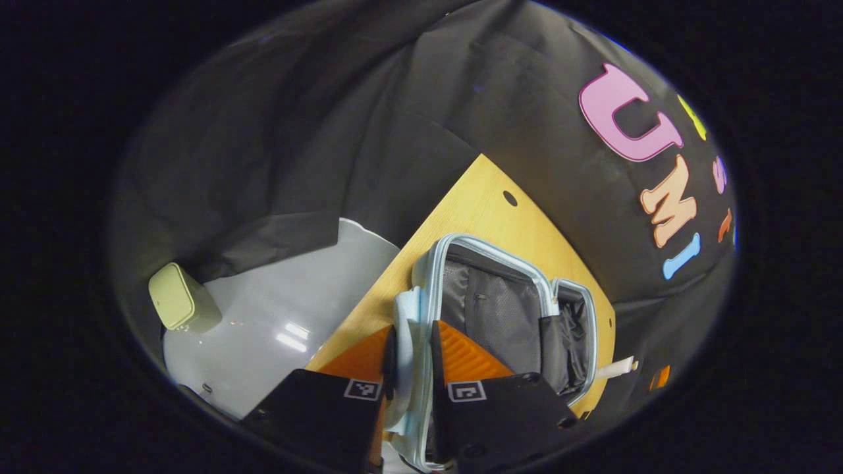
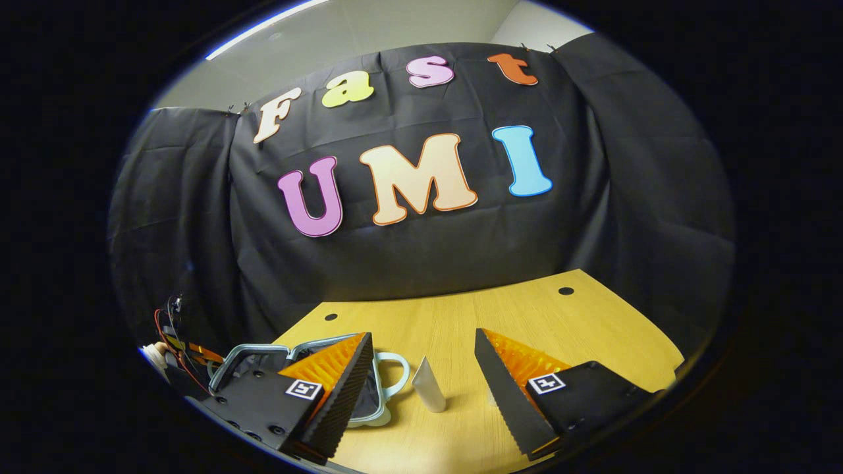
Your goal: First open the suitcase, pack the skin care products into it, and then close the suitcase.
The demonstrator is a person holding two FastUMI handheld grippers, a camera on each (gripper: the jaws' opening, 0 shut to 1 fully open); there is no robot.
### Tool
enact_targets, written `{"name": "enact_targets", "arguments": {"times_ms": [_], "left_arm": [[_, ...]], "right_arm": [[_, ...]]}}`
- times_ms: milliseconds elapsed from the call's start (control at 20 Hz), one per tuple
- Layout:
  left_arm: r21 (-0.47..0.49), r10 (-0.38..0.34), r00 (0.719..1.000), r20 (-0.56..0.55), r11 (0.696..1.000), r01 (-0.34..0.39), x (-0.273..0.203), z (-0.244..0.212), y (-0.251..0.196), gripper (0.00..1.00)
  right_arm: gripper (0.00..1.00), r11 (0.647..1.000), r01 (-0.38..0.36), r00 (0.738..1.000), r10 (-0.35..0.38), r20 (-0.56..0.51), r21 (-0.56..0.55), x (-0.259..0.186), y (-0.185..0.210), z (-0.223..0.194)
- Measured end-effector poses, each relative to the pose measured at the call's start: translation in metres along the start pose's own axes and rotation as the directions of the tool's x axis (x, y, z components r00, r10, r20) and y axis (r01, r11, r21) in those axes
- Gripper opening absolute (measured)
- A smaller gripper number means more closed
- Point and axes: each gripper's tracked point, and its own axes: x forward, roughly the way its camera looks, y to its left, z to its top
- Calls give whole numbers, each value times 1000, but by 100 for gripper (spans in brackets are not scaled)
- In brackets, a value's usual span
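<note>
One suitcase [image 1: 500, 309], lying open on the wooden bench [image 1: 474, 204], grey mesh lining exposed. Left tool [image 1: 413, 359] pinching the pale blue edge of the suitcase shell, both fingers [image 1: 461, 355] pressed against it. One pale green box [image 1: 174, 296] standing on the grey floor [image 1: 276, 309] beside the bench, seen from the left gripper view. One white tube [image 2: 428, 385] upright on the bench in the right gripper view, just beside the suitcase handle [image 2: 395, 368]. Right tool [image 2: 425, 388] spread wide, tube between the fingers, touching neither. Possibly a second small item behind the right finger [image 2: 507, 388], mostly hidden. Suitcase near side cut off by the tool bodies in both views.
</note>
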Motion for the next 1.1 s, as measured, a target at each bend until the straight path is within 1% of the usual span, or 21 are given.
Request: {"name": "enact_targets", "arguments": {"times_ms": [50,100,150,200,250,300,400,500,550,600,700,800,850,900,950,1000,1100], "left_arm": [[5,3,1000,-3,1000,-3,1,-1,3,27],[-1,6,1000,7,1000,-6,0,2,0,48],[-5,3,1000,16,1000,-3,-4,4,-2,55],[-7,8,1000,30,1000,-8,-6,7,-2,68],[1,25,999,43,1000,-25,-11,11,-1,81],[17,53,997,63,998,-54,-15,16,2,95],[58,112,985,128,991,-121,-29,32,3,96],[101,154,966,207,979,-178,-53,52,-9,96],[138,160,955,250,970,-198,-66,59,-22,96],[178,154,952,263,963,-204,-77,58,-38,96],[254,89,956,279,953,-163,-96,50,-93,96],[336,-2,955,297,936,-103,-110,32,-160,95],[376,-56,953,298,925,-63,-113,19,-197,96],[413,-112,950,291,911,-18,-114,4,-231,95],[441,-172,944,280,897,33,-111,-13,-266,95],[462,-217,945,246,883,83,-109,-38,-299,95],[500,-296,934,201,851,162,-105,-83,-355,95]], "right_arm": [[97,1000,4,1000,-4,-4,-2,-1,-2,-1],[97,1000,6,1000,-6,-5,-3,-3,-4,-1],[97,1000,10,1000,-10,-5,-3,-4,-6,-2],[97,1000,13,1000,-13,-5,1,-5,-8,-2],[93,1000,13,1000,-13,-6,5,-5,-9,-3],[97,1000,12,1000,-12,-7,7,-5,-10,-3],[97,1000,10,1000,-10,-8,-2,-7,-13,-5],[97,1000,9,1000,-9,-11,-16,-8,-19,-7],[97,1000,8,1000,-8,-12,-22,-8,-22,-8],[98,1000,5,1000,-6,-15,-23,-6,-26,-9],[98,1000,-6,1000,6,-26,-7,-4,-32,-14],[98,1000,-14,999,14,-38,0,-2,-41,-17],[94,1000,-19,999,18,-44,-5,-2,-45,-20],[98,1000,-29,998,28,-55,-12,0,-50,-23],[94,999,-39,997,38,-66,-16,1,-54,-27],[98,998,-53,995,52,-84,-19,4,-58,-32],[98,996,-87,989,84,-123,-21,9,-65,-45]]}}
